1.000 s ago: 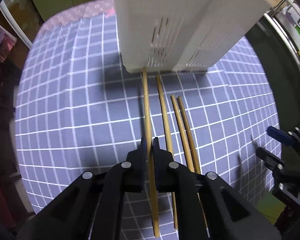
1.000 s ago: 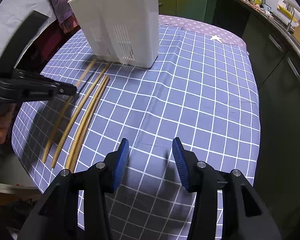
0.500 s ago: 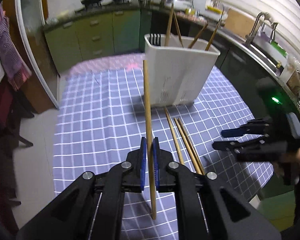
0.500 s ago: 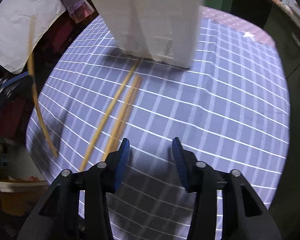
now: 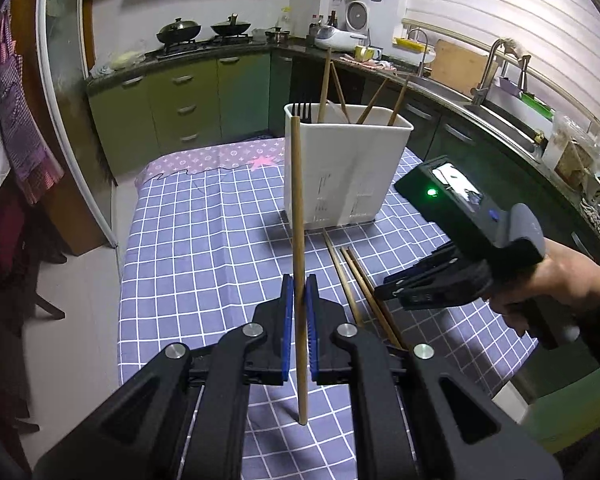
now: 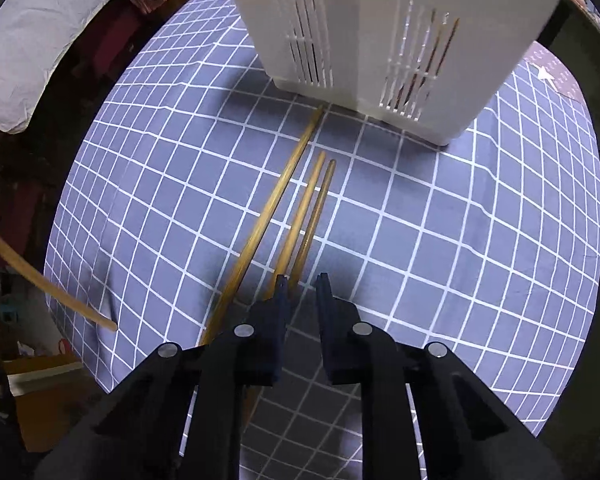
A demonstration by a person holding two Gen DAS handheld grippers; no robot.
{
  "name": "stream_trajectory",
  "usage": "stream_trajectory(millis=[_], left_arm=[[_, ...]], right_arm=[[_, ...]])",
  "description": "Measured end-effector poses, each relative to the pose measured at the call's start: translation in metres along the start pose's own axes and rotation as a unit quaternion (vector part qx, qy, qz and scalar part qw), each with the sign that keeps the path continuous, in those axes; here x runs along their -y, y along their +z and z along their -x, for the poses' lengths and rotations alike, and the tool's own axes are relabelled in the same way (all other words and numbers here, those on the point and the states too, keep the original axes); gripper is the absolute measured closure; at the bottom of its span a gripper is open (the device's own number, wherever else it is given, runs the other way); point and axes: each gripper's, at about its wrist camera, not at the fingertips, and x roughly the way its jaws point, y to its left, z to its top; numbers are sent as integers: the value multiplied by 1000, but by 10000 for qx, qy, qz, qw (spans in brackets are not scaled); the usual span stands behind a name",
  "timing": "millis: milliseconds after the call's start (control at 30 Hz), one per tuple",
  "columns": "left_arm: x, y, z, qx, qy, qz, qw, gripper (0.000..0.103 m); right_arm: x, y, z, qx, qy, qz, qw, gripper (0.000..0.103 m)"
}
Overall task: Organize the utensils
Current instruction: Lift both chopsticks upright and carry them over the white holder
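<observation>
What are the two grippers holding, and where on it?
The left gripper is shut on one chopstick, pinching it toward its lower end. The right gripper is open above the chopsticks on the table and holds nothing.

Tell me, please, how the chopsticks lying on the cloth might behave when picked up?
The chopsticks look round and thin, so they may roll or slip. The one in the left claw stays straight, so probably stiff and light.

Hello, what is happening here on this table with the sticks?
A person is sorting chopsticks into a white utensil holder. The left gripper is shut on one chopstick, held upright above the checked tablecloth. The right gripper is open, low over three chopsticks that lie on the cloth before the holder. Some chopsticks and a fork already stand inside.
</observation>
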Motion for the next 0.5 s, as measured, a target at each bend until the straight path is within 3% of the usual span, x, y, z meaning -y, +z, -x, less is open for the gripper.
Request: stream_trajectory(millis=[500], left_arm=[[-4, -5, 8, 75, -9, -37, 10000, 97]], right_arm=[[-24, 6, -13, -86, -494, 167, 9986, 94]])
